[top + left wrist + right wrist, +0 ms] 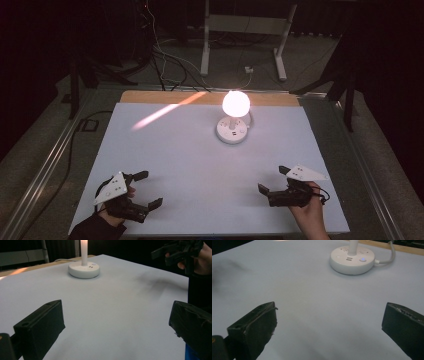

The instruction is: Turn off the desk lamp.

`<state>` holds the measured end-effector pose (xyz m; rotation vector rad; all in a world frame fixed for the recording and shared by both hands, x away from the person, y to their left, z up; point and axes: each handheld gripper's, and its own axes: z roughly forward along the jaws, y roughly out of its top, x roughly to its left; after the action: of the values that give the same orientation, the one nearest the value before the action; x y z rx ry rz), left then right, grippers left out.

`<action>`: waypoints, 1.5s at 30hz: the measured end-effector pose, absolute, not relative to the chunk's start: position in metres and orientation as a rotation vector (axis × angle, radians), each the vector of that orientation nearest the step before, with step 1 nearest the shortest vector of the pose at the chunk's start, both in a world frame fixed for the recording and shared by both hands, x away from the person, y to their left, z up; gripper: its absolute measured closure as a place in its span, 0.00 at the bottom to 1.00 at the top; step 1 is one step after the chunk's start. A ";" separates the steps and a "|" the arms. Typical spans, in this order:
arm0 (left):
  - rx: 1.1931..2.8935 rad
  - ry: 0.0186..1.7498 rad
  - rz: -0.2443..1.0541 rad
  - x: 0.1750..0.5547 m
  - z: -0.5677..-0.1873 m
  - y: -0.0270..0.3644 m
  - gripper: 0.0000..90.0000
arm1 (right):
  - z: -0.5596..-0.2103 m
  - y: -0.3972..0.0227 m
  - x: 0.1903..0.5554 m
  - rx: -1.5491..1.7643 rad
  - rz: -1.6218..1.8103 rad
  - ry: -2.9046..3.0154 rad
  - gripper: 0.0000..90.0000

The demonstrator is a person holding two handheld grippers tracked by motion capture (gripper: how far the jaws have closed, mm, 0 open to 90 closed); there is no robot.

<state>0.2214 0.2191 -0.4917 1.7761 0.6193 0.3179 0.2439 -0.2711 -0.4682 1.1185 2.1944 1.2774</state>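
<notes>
Desk lamp (234,117): lit globe likely fragile and hot; round base (352,259) rigid, probably weighted. Grasp the slim stem. Left gripper (145,190) and right gripper (272,180): jaws released, empty.

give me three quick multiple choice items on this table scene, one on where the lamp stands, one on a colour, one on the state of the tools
1. Where does the lamp stand on the table?
A. toward the far edge
B. at the near edge, between the hands
C. on the floor

2. What colour is the lamp's round base?
A. black
B. white
C. red

3. How do the left tool and right tool stand?
A. both open and empty
B. both shut on the lamp
C. one holds a cable

Key: 1 A, the high view shows it far from both hands; 2 B, the base is white in both gripper views; 3 A, each pair of jaws is spread over bare table.
</notes>
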 end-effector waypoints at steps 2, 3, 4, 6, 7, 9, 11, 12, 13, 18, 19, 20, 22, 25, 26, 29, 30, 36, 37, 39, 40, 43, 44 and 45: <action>1.775 0.621 0.319 0.221 -0.492 0.219 0.01 | -0.465 -0.268 0.247 1.117 1.279 2.198 0.00; 1.776 0.622 0.320 0.221 -0.492 0.219 0.01 | -0.464 -0.267 0.248 1.113 1.284 2.196 0.00; 1.775 0.621 0.320 0.221 -0.492 0.219 0.01 | -0.462 -0.266 0.249 1.113 1.287 2.193 0.00; 1.775 0.624 0.323 0.222 -0.492 0.220 0.01 | -0.460 -0.264 0.251 1.113 1.295 2.190 0.00; 1.771 0.626 0.320 0.222 -0.492 0.220 0.01 | -0.460 -0.264 0.251 1.113 1.295 2.190 0.00; 1.774 0.626 0.323 0.221 -0.492 0.219 0.01 | -0.457 -0.263 0.254 1.115 1.304 2.184 0.00; 1.776 0.625 0.322 0.221 -0.492 0.219 0.01 | -0.453 -0.260 0.259 1.111 1.308 2.175 0.00; 1.776 0.625 0.324 0.221 -0.492 0.219 0.01 | -0.453 -0.260 0.259 1.111 1.308 2.175 0.00; 1.775 0.627 0.321 0.222 -0.492 0.219 0.01 | -0.450 -0.259 0.262 1.111 1.307 2.166 0.00; 1.769 0.627 0.320 0.222 -0.492 0.219 0.01 | -0.442 -0.253 0.270 1.103 1.312 2.163 0.00; 1.767 0.628 0.319 0.222 -0.492 0.219 0.01 | -0.441 -0.252 0.271 1.101 1.313 2.161 0.00; 1.768 0.628 0.320 0.221 -0.492 0.219 0.01 | -0.440 -0.250 0.272 1.098 1.318 2.160 0.00; 1.773 0.622 0.320 0.221 -0.492 0.219 0.01 | -0.439 -0.249 0.274 1.097 1.319 2.166 0.00; 1.770 0.623 0.320 0.221 -0.492 0.219 0.01 | -0.435 -0.241 0.280 1.085 1.318 2.171 0.00; 1.772 0.623 0.323 0.221 -0.492 0.219 0.01 | -0.434 -0.240 0.282 1.081 1.323 2.172 0.00; 1.778 0.620 0.328 0.221 -0.492 0.219 0.01 | -0.432 -0.235 0.286 1.070 1.317 2.171 0.00; 1.777 0.619 0.325 0.221 -0.492 0.219 0.01 | -0.431 -0.234 0.287 1.071 1.322 2.171 0.00; 1.776 0.615 0.326 0.221 -0.491 0.218 0.01 | -0.429 -0.226 0.295 1.065 1.333 2.173 0.00; 1.776 0.617 0.326 0.220 -0.491 0.218 0.01 | -0.428 -0.224 0.296 1.064 1.336 2.173 0.00; 1.778 0.615 0.326 0.220 -0.491 0.218 0.01 | -0.427 -0.220 0.300 1.061 1.343 2.178 0.00; 1.779 0.614 0.327 0.220 -0.491 0.218 0.01 | -0.427 -0.218 0.301 1.058 1.344 2.179 0.00; 1.780 0.616 0.328 0.220 -0.491 0.218 0.01 | -0.424 -0.207 0.308 1.038 1.350 2.180 0.00; 1.781 0.614 0.330 0.220 -0.491 0.218 0.01 | -0.424 -0.207 0.308 1.038 1.350 2.180 0.00; 1.784 0.613 0.331 0.220 -0.491 0.218 0.01 | -0.424 -0.205 0.310 1.031 1.349 2.183 0.00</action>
<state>0.2199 0.2180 -0.4912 1.7837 0.6125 0.3310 0.3100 -0.2048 -0.4236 1.0306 2.1831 1.3490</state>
